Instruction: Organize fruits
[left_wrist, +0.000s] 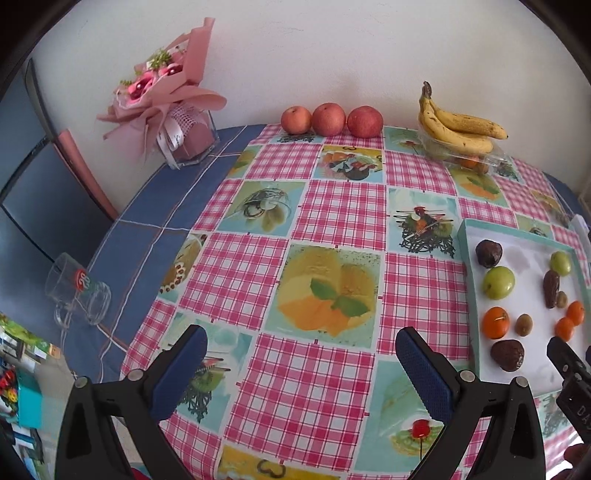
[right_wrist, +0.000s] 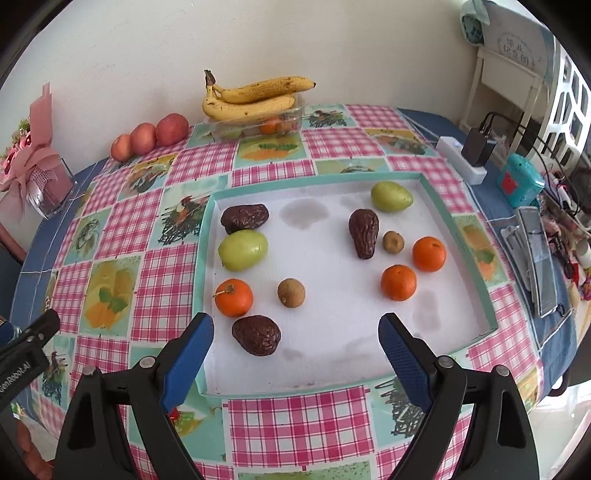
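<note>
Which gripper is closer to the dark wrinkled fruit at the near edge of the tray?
Right. The right gripper hangs open just before the dark wrinkled fruit; the left gripper is open over the tablecloth, left of the tray.

White plaster wall (left_wrist: 332, 55) behind table's far edge; blue cloth (left_wrist: 155, 206) beneath checked oilcloth (left_wrist: 332, 221); 1 white chair (right_wrist: 506, 85) right.

Readable text, sparse:
- Left tool (right_wrist: 26, 354), seen at left edge of right wrist view: white lettering "...denRobot.AI", start cut off.
- Right tool (left_wrist: 570, 373), at right edge of left wrist view: embossed "DA...", rest out of frame.
- Glass mug (left_wrist: 79, 291) lying far left of left tool: red/green logo, illegible.
- Framed sign (right_wrist: 517, 40) far right: characters too small.
</note>
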